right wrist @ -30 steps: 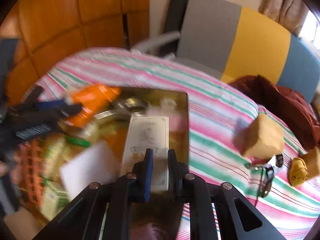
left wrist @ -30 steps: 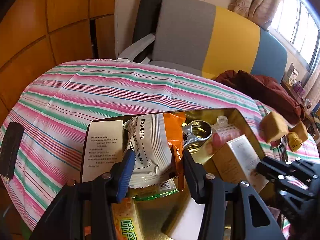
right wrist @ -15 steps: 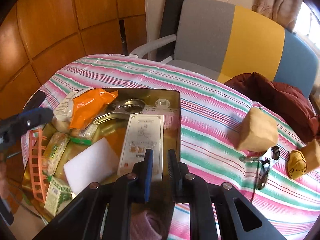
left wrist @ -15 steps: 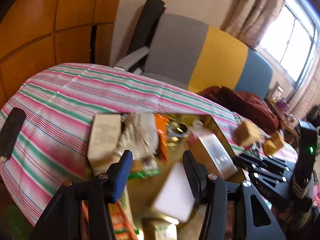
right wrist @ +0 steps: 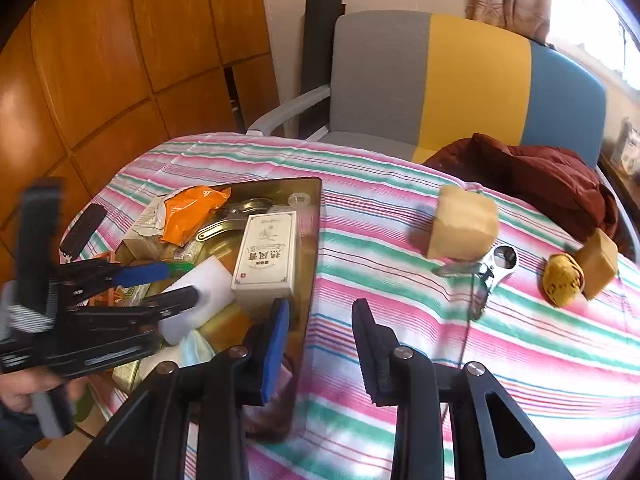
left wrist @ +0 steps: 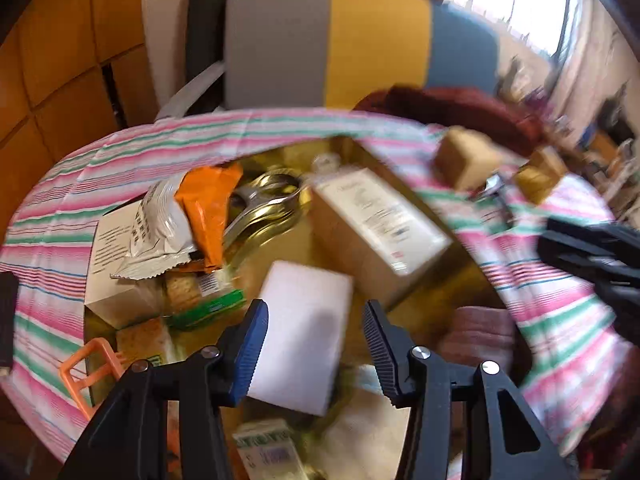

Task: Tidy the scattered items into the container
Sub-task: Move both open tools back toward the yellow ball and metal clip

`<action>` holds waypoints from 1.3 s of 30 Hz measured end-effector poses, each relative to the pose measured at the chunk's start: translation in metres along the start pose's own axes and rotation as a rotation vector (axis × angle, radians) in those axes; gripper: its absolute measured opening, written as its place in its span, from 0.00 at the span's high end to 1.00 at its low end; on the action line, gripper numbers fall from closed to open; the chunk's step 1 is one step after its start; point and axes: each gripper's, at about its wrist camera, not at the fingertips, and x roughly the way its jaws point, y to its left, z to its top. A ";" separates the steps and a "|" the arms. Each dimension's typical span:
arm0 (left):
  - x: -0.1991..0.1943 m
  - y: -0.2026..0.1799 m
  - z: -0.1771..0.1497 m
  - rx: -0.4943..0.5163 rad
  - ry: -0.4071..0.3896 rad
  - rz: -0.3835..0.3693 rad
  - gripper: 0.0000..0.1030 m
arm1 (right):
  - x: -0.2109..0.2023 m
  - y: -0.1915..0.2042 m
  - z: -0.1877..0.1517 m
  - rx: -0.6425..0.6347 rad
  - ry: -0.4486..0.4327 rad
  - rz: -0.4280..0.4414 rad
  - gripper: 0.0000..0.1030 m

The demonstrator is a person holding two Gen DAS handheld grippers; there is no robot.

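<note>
**Tidying a striped counter into a gold tin**

Covering the round counter [right wrist: 400, 208] is a pink, green and white striped cloth, set before a grey, yellow and blue chair [right wrist: 452, 80] and orange wood panelling [right wrist: 120, 40]. The shallow gold metal container [right wrist: 314, 216] holds a white printed carton [right wrist: 268, 256], an orange snack packet [right wrist: 192, 208] and a white foam block [left wrist: 300, 332]. The left tool [left wrist: 316, 344] hangs released over that block. The right tool [right wrist: 320, 344] is spread wide, empty, at the tin's edge. A tan paper-wrapped block [right wrist: 460, 222] lies out on the cloth.
</note>
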 end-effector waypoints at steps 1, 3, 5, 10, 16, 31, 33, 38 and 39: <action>0.005 0.000 0.000 0.003 0.015 0.003 0.52 | -0.002 -0.002 -0.001 0.002 -0.003 0.000 0.66; 0.011 0.004 -0.005 -0.006 0.051 0.018 0.52 | -0.006 -0.006 -0.004 0.008 -0.006 -0.002 0.63; 0.012 0.007 -0.009 -0.009 0.050 0.033 0.51 | -0.007 -0.014 -0.007 0.025 -0.002 -0.001 0.62; 0.007 0.019 -0.016 -0.046 0.061 0.068 0.51 | -0.007 -0.041 -0.018 0.081 0.027 -0.020 0.62; -0.003 0.031 -0.024 -0.129 0.039 0.047 0.50 | -0.016 -0.087 -0.034 0.171 0.048 -0.072 0.60; -0.059 -0.021 -0.014 -0.150 -0.083 -0.192 0.46 | -0.038 -0.195 -0.052 0.340 0.100 -0.218 0.47; -0.061 -0.038 -0.012 -0.112 -0.077 -0.218 0.46 | -0.040 -0.204 -0.052 0.348 0.100 -0.227 0.46; -0.056 -0.078 -0.002 -0.037 -0.042 -0.287 0.46 | -0.040 -0.218 -0.044 0.321 0.084 -0.249 0.46; -0.054 -0.086 0.001 -0.032 -0.029 -0.309 0.46 | -0.039 -0.222 -0.043 0.317 0.078 -0.247 0.46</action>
